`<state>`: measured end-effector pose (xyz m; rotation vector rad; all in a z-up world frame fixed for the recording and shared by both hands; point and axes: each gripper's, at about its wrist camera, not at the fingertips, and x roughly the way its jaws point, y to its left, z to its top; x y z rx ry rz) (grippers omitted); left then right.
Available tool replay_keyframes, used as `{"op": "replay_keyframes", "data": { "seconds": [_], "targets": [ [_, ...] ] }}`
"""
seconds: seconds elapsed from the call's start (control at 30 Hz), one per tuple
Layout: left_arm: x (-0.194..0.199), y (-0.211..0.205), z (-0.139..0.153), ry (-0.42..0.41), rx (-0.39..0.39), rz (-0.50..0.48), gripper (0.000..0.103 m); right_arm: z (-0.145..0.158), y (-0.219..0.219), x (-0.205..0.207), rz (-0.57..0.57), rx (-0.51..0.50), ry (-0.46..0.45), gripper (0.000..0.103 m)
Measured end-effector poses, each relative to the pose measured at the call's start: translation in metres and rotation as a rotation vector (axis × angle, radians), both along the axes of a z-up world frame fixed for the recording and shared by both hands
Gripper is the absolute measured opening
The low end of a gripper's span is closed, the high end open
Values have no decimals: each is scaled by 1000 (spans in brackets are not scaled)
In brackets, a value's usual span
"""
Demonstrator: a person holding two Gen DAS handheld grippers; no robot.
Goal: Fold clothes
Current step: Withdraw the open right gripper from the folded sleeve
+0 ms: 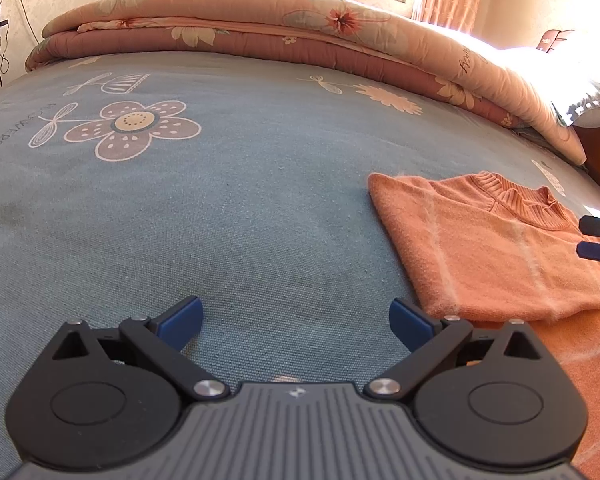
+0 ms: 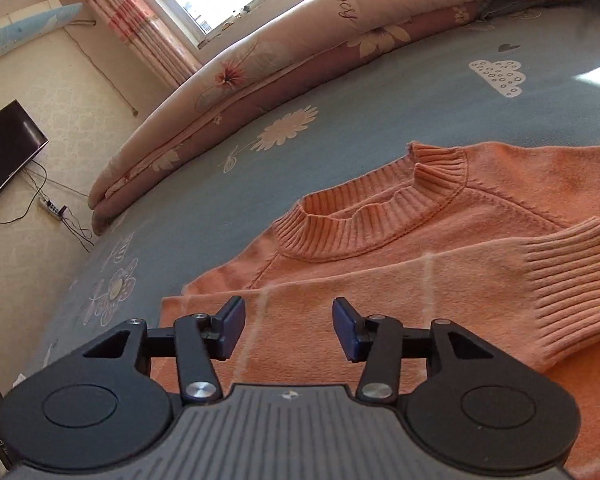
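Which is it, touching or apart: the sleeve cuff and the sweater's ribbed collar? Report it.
Apart. The right wrist view shows the sleeve cuff lying across the sweater chest, with a band of plain orange knit between it and the ribbed collar.

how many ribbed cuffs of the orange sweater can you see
1. One ribbed cuff shows in the right wrist view, its sleeve folded across the orange sweater below the collar. The other cuff is out of view.
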<state>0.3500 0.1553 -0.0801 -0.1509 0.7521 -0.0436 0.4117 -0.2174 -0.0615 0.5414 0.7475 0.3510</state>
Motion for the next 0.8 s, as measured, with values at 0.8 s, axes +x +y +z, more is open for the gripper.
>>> {"op": "replay_keyframes", "data": {
  "seconds": [0.8],
  "targets": [
    [-10, -4, 19, -32, -65, -7, 99, 2, -64, -51, -286, -150, 50, 73]
  ]
}}
